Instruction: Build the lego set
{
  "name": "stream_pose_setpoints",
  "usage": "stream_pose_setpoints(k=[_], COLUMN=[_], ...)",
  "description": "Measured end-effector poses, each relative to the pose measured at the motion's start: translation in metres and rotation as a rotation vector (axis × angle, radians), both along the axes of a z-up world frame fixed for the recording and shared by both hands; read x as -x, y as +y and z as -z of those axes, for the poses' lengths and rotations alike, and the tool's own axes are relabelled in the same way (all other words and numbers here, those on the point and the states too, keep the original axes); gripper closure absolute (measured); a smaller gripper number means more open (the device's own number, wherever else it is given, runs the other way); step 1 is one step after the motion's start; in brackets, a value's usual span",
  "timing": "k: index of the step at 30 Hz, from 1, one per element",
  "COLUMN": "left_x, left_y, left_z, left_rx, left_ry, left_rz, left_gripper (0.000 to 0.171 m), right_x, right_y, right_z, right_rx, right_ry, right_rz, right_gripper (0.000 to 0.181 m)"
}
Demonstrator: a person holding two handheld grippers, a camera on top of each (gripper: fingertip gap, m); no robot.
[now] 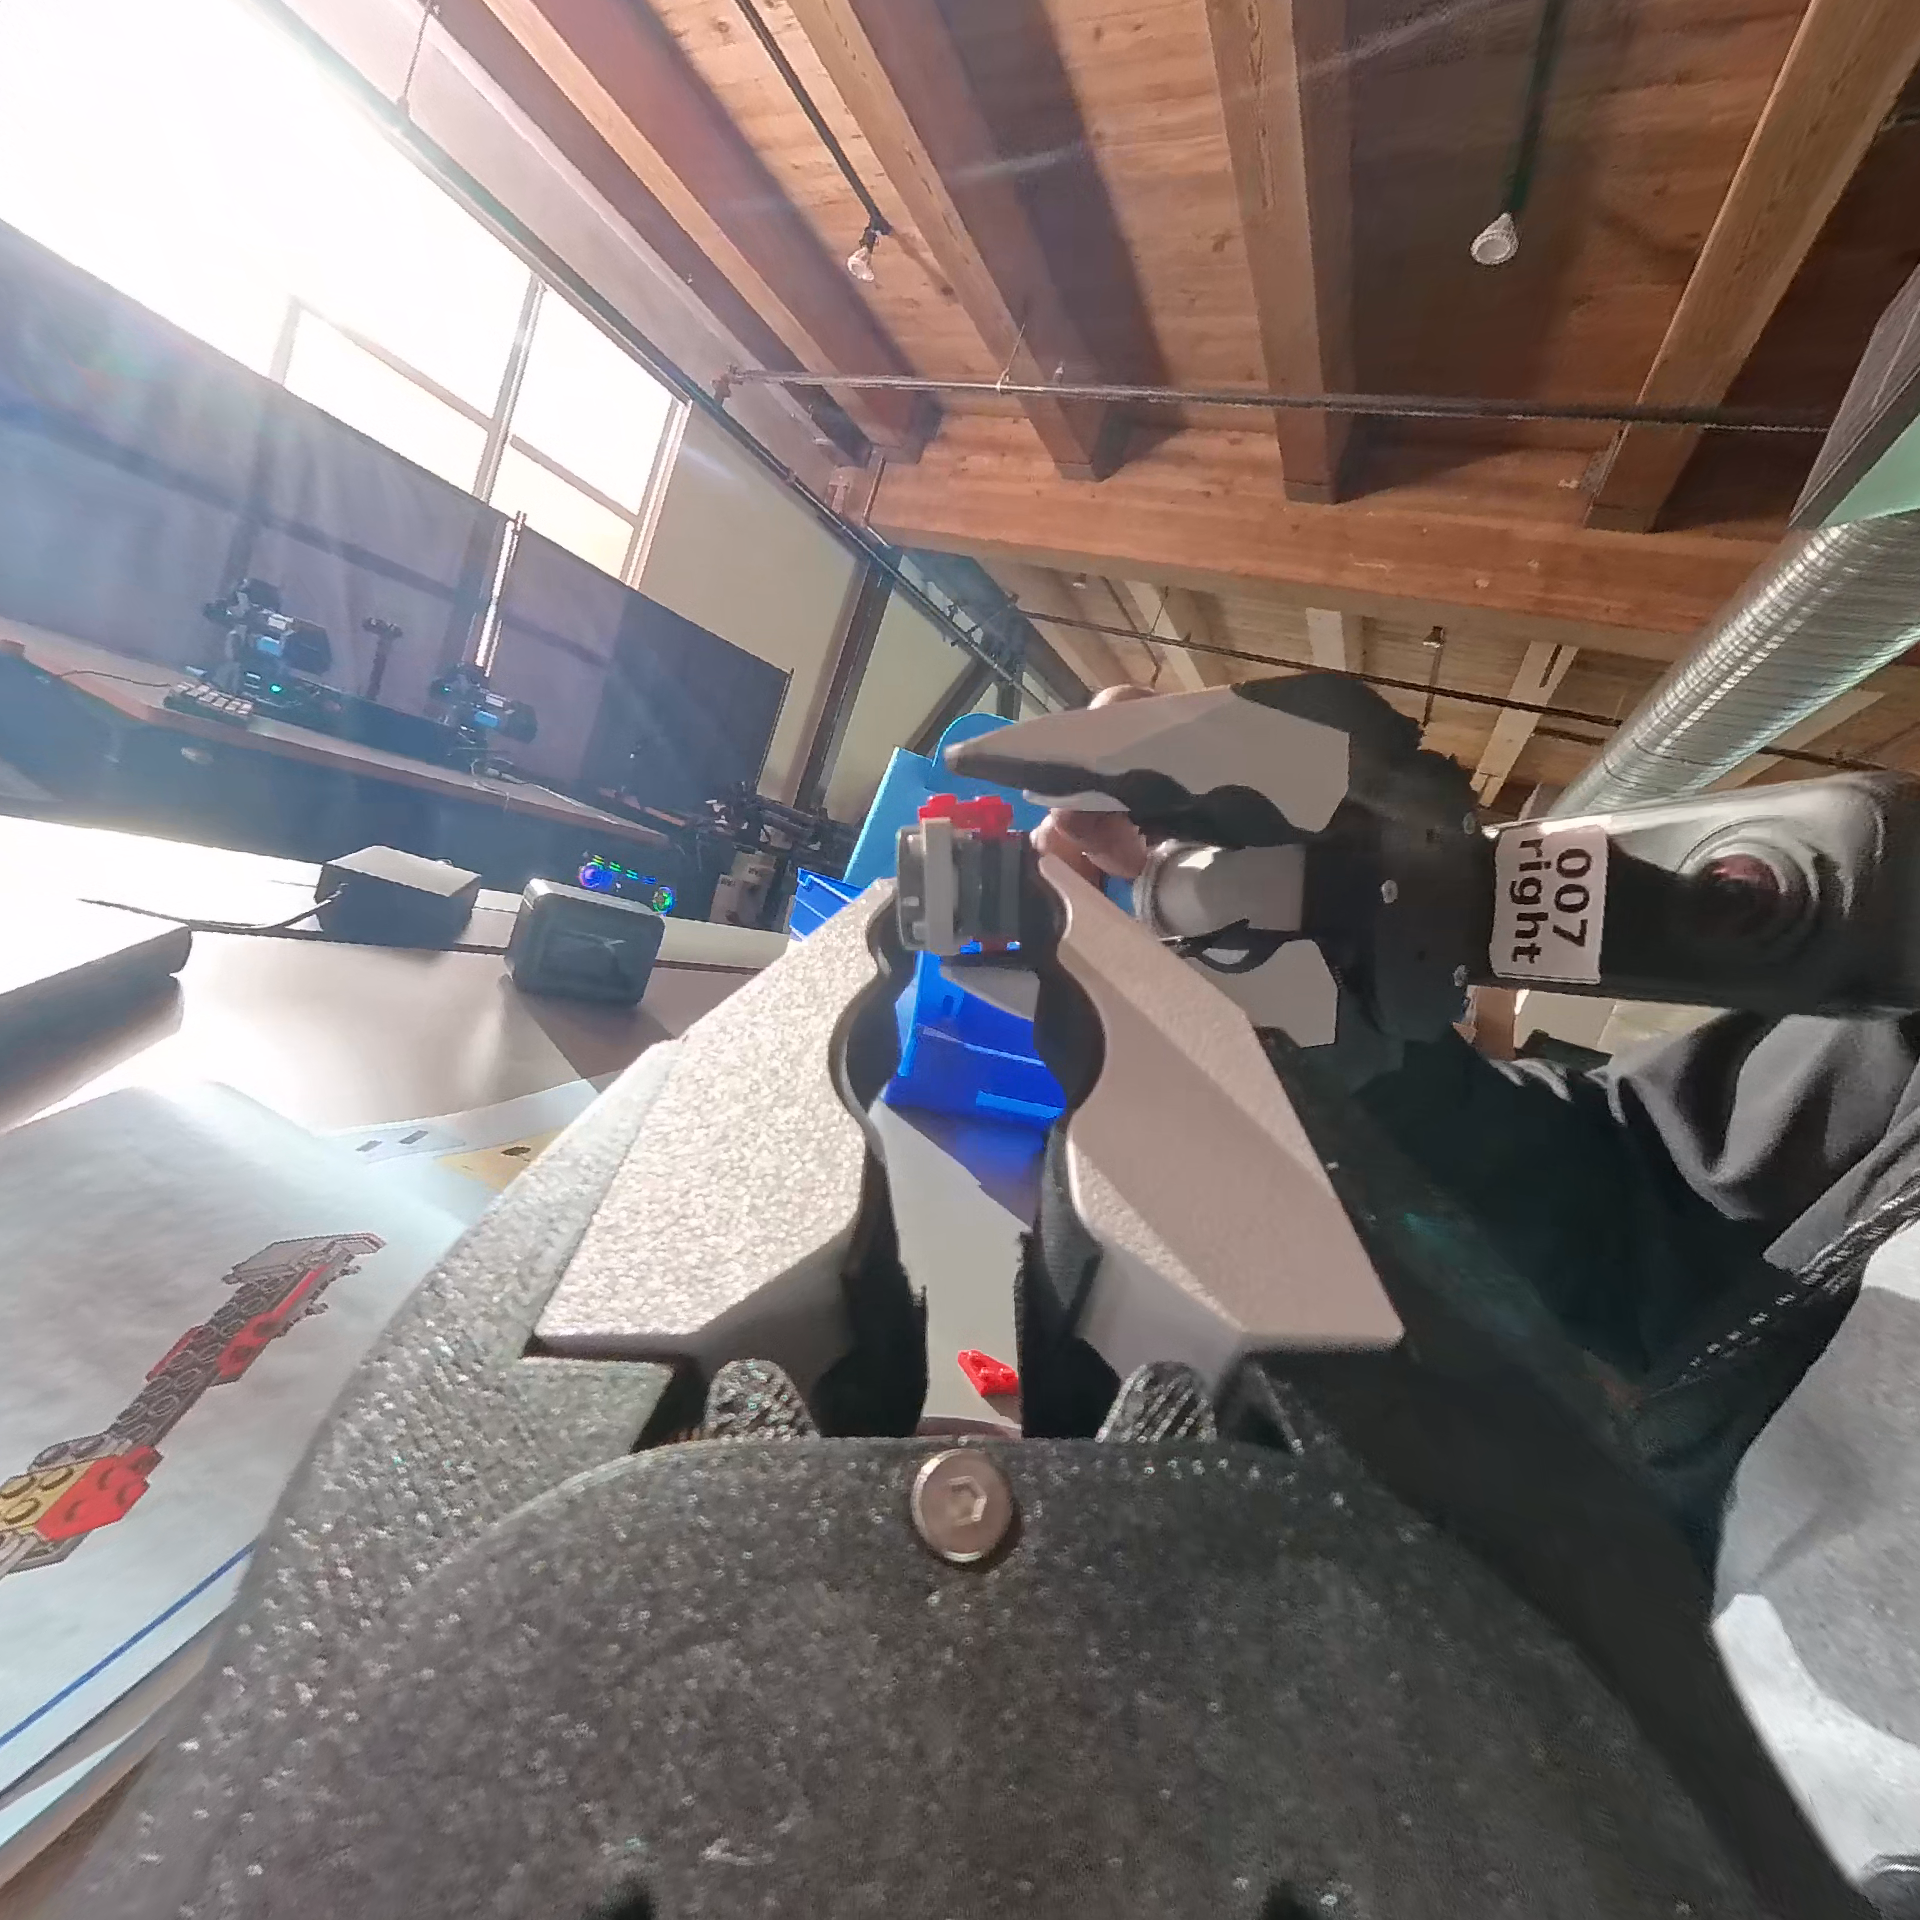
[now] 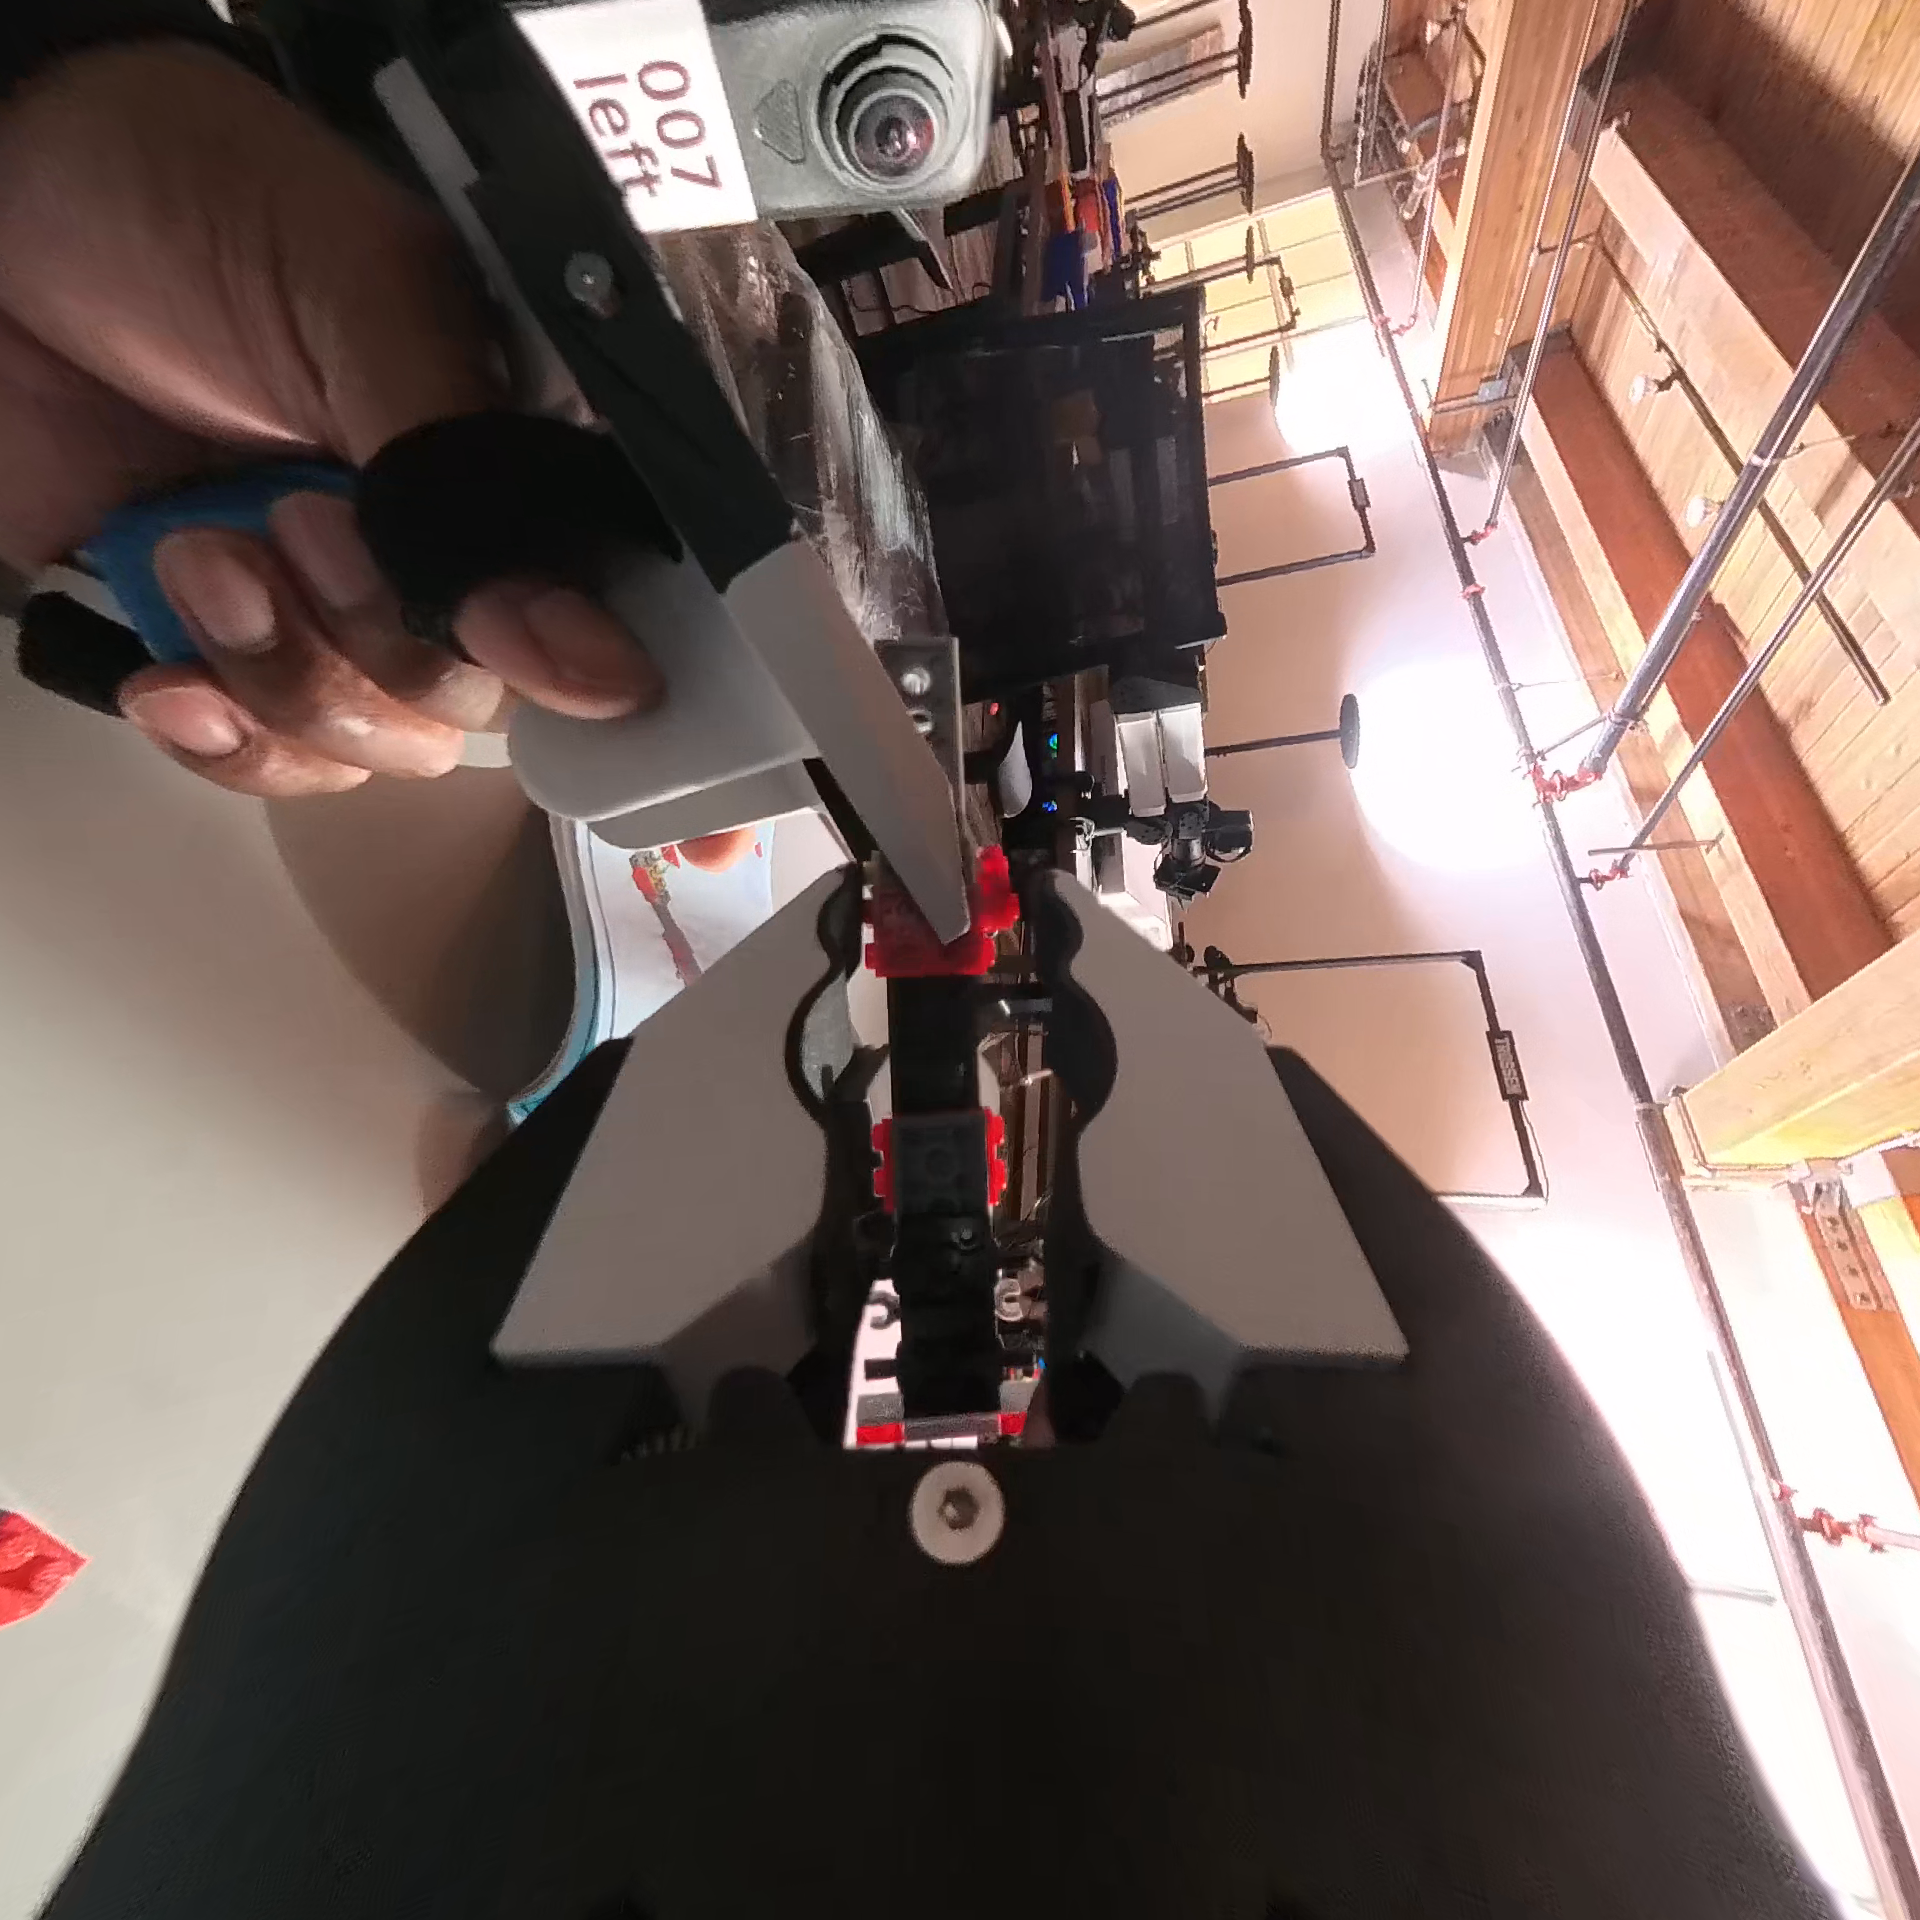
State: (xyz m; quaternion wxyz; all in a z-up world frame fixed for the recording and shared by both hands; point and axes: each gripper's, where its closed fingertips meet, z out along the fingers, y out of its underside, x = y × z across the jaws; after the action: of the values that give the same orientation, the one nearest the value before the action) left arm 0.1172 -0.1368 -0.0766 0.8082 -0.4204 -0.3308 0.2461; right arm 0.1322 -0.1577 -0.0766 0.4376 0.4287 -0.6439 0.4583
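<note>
1. Near, in the right wrist view, the right tool [image 2: 951, 914] has its fingers standing apart around the lego model [image 2: 935, 1153]. Whether they actually clamp it cannot be told.
2. The lego model is a long black-and-red bar running lengthwise between those fingers, up the middle of the frame, its red end pointing away from the camera.
3. At frame centre in the left wrist view, the left tool [image 1: 961, 894] is closed on the model's grey-and-red end.
4. Farther off, blue bins [image 1: 971, 1060] stand on the tabletop [image 1: 343, 1029].
5. Risk: pressing or twisting off-axis could snap the thin bar or pop bricks loose.
</note>
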Motion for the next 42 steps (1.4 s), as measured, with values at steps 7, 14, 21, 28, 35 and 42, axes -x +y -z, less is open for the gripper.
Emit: stream_pose_setpoints(k=[7,14,21,28,35,42], left_x=[0.003,0.005,0.004,0.005,0.006,0.005], left_y=[0.004,0.007,0.008,0.007,0.008,0.005], left_z=[0.004,0.01,0.011,0.011,0.013,0.01], left_rx=[0.126,0.203,0.198,0.191,0.196,0.15], left_ry=[-0.001,-0.02,-0.027,-0.035,-0.043,-0.04], left_rz=[-0.078,-0.109,-0.096,-0.093,-0.088,-0.07], left_gripper=[0.151,0.151,0.151,0.152,0.152,0.151], right_x=[0.004,0.006,0.005,0.006,0.007,0.008], right_y=[0.003,0.006,0.007,0.006,0.007,0.005], right_z=[0.004,0.012,0.013,0.014,0.015,0.012], right_rx=[-0.076,-0.123,-0.129,-0.135,-0.146,-0.067], right_ry=[0.032,0.044,0.055,0.067,0.078,0.051], right_rz=[0.044,0.04,0.02,0.022,0.032,0.046], right_gripper=[0.142,0.148,0.15,0.15,0.15,0.149])
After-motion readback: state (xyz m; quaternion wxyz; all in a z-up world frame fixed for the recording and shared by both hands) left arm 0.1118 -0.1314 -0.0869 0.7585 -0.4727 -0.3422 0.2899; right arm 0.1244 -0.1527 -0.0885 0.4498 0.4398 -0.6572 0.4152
